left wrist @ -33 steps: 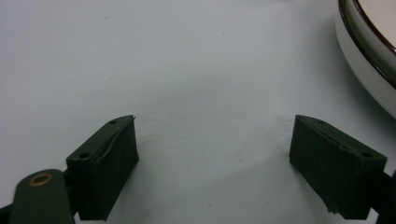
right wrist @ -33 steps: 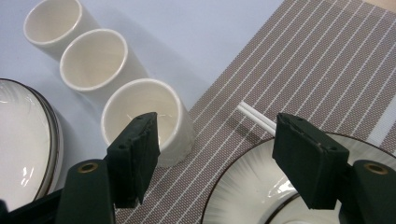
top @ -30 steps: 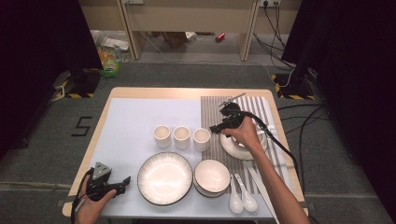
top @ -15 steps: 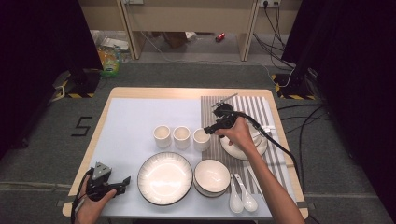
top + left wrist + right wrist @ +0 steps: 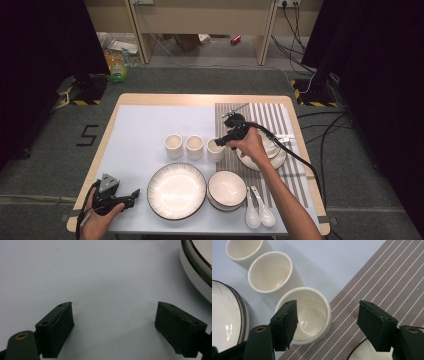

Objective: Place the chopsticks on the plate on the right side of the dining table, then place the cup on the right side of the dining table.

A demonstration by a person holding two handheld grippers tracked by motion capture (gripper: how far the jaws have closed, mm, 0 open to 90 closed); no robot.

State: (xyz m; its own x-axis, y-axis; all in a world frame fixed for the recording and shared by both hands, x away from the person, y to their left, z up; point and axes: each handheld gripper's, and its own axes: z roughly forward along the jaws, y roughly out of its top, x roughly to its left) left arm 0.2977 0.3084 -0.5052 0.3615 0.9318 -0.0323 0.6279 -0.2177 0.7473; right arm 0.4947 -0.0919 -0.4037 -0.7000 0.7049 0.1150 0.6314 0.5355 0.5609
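Three cream cups stand in a row mid-table, and the rightmost cup (image 5: 215, 150) (image 5: 312, 315) sits at the edge of the striped mat (image 5: 260, 117) (image 5: 387, 277). My right gripper (image 5: 223, 140) (image 5: 328, 306) hovers over that cup, open. One jaw is above the cup's hollow and the other above the mat, with the cup's near wall between them, untouched. My left gripper (image 5: 126, 196) (image 5: 115, 315) rests low at the front left of the table, open with nothing between its jaws. Just to its right lies the large white plate (image 5: 176, 190) (image 5: 197, 270).
The other two cups (image 5: 173, 146) (image 5: 194, 146) stand left of the rightmost one. A white bowl (image 5: 227, 189) and two white spoons (image 5: 259, 212) lie at the front. A small plate (image 5: 272, 159) sits on the mat under my right hand. A cable trails right from the right gripper.
My right gripper has moved left and a little down, from over the mat to above the rightmost cup. The left gripper has stayed put.
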